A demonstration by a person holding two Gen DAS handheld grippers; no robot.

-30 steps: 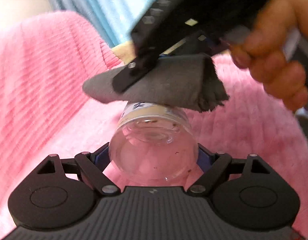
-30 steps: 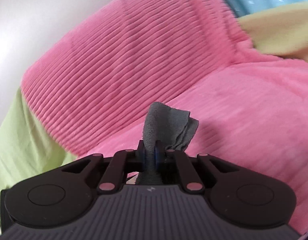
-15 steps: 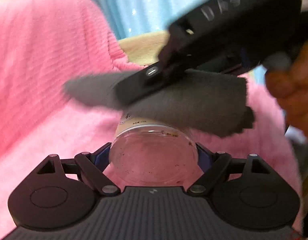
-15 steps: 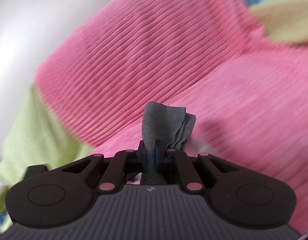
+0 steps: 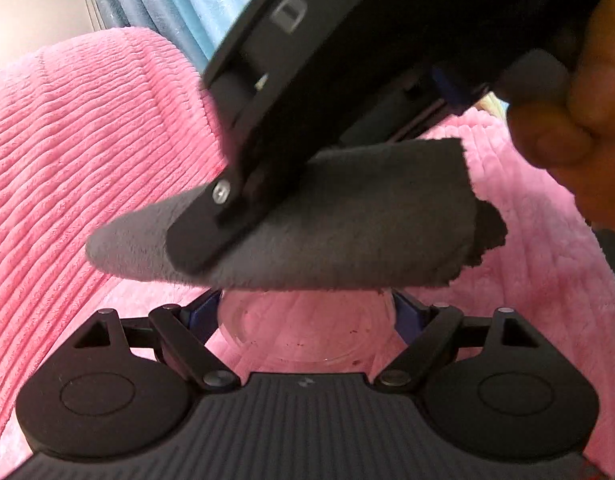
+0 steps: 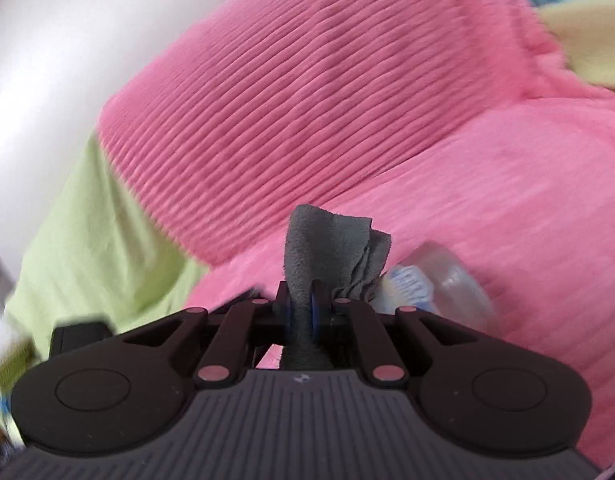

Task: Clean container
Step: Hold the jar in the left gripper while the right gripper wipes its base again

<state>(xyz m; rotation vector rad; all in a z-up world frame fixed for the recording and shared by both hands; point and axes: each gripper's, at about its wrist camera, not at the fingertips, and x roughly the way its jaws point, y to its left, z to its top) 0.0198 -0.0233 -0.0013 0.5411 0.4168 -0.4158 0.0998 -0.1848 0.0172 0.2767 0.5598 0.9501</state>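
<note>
A: Left claw (image 5: 307, 312)?
B: It gripped the clear container (image 5: 307, 332), lower centre of frame.
A: Right claw (image 6: 305, 312)?
B: It clenched a grey cloth (image 6: 327, 248), lying across the container's top, above pink bedding (image 5: 87, 160).

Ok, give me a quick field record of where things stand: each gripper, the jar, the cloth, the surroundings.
left gripper: shut on the clear jar, base toward the camera
right gripper: shut on the grey cloth
cloth position: across the jar's upper side in the left wrist view; contact likely
jar condition: small dark specks visible on the base
background: pink ribbed blanket, green fabric
</note>
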